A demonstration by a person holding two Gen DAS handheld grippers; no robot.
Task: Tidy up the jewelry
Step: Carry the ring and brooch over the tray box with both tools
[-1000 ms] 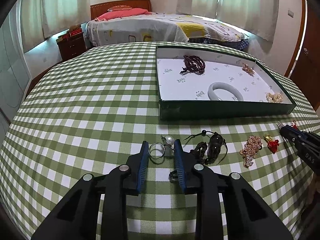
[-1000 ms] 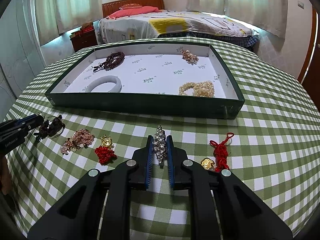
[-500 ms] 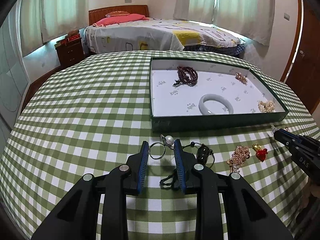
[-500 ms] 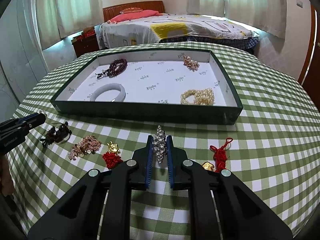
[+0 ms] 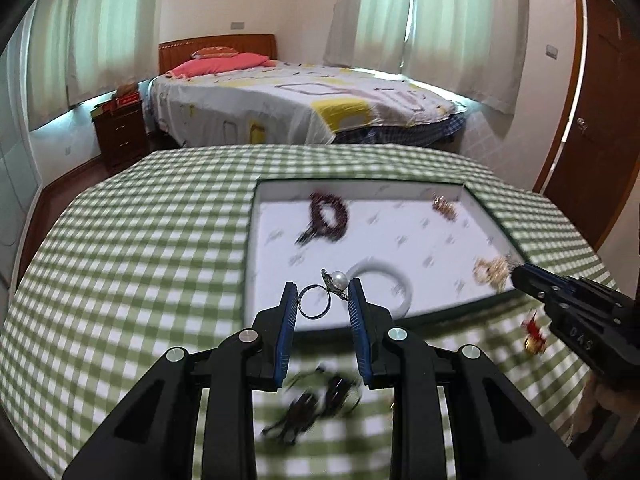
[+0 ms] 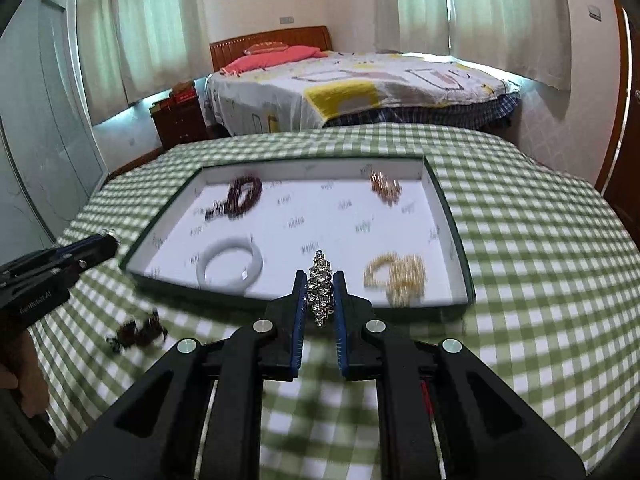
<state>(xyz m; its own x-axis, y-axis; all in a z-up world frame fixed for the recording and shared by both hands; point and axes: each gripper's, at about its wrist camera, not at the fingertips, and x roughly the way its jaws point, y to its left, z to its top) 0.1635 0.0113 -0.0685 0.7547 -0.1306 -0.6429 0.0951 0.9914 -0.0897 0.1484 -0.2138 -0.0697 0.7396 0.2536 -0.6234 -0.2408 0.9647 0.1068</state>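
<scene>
While clamped, pearl ring [image 5: 320,298] spans left hand-held gripper [image 5: 322,300].

both tools lifted off tablecloth [image 5: 132,240], pearl ring [image 5: 320,300] and rhinestone brooch [image 6: 320,288] carried toward tray [image 6: 452,240]

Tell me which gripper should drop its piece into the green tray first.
Left, probably. The left gripper holds the pearl ring already over the green tray's near wall; the right gripper's rhinestone brooch sits about level with that wall.

Pearl ring [image 5: 320,298]: bright metal band, glossy pearl. Rhinestone piece [image 6: 320,289]: glittering faceted stones. White bangle [image 6: 230,266]: smooth, glossy. Tablecloth [image 6: 540,248]: matt checked cloth. Tray [image 6: 304,216]: matt printed paper lining.
</scene>
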